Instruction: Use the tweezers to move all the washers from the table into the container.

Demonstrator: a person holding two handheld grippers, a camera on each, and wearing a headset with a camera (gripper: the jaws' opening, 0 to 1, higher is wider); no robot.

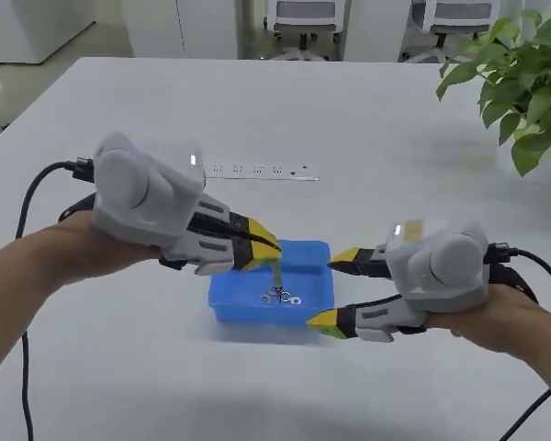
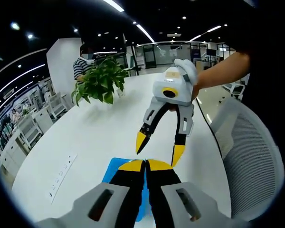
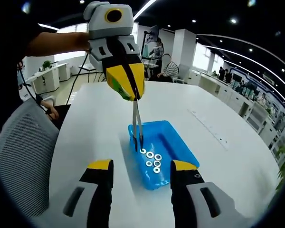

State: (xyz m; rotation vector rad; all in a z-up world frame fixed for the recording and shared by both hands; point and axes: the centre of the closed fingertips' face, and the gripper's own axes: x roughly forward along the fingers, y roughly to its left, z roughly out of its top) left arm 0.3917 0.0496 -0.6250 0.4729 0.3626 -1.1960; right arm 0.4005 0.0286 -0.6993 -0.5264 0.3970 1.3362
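Observation:
A blue container (image 1: 257, 310) sits on the white table (image 1: 349, 129) between my two grippers, with several metal washers (image 1: 280, 298) lying in it. My left gripper (image 1: 262, 248) is shut on thin metal tweezers (image 1: 276, 276), which hang down into the container. In the right gripper view the left gripper (image 3: 128, 92) holds the tweezers (image 3: 137, 123) with their tips down at the nearest of the washers (image 3: 152, 160) in the container (image 3: 173, 140). My right gripper (image 1: 326, 290) stands open at the container's right end, holding nothing. The left gripper view shows the right gripper (image 2: 159, 148) open.
A white power strip (image 1: 257, 170) lies on the table behind the container. A leafy plant (image 1: 523, 83) stands at the back right. Office chairs (image 1: 303, 18) stand beyond the far edge. Black cables (image 1: 28, 220) trail from both grippers.

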